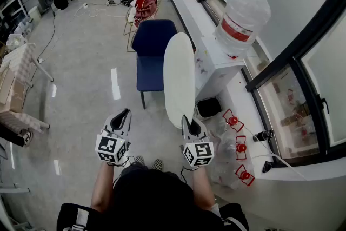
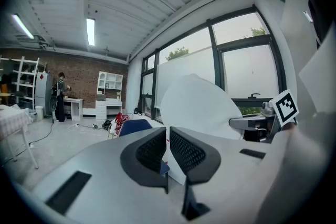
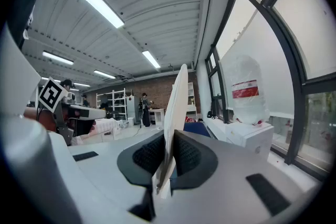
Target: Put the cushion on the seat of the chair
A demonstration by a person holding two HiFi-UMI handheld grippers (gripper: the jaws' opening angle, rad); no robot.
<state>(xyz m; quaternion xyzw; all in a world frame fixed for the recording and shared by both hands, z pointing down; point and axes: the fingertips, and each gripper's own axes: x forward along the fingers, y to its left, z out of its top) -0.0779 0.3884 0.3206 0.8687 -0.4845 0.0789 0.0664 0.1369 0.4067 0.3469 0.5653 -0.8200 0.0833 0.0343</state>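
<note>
A flat white oval cushion [image 1: 179,76] stands on edge in the air, its lower rim clamped in my right gripper [image 1: 187,120], which is shut on it. The right gripper view shows the cushion [image 3: 177,102] rising edge-on from between the pads of the right gripper [image 3: 167,157]. The blue chair [image 1: 152,57] stands just beyond and to the left of the cushion, seat bare. My left gripper [image 1: 124,114] hovers to the cushion's left, apart from it. Its jaws are together with nothing between them in the left gripper view [image 2: 168,145], where the cushion [image 2: 202,107] and chair [image 2: 134,126] lie ahead.
A white cabinet [image 1: 216,65] carrying a big water jug [image 1: 241,13] stands right of the chair. Below it are a black bin [image 1: 208,107] and red-capped bottles [image 1: 238,146] along the window wall. A red chair [image 1: 145,7] and cables lie behind the blue chair.
</note>
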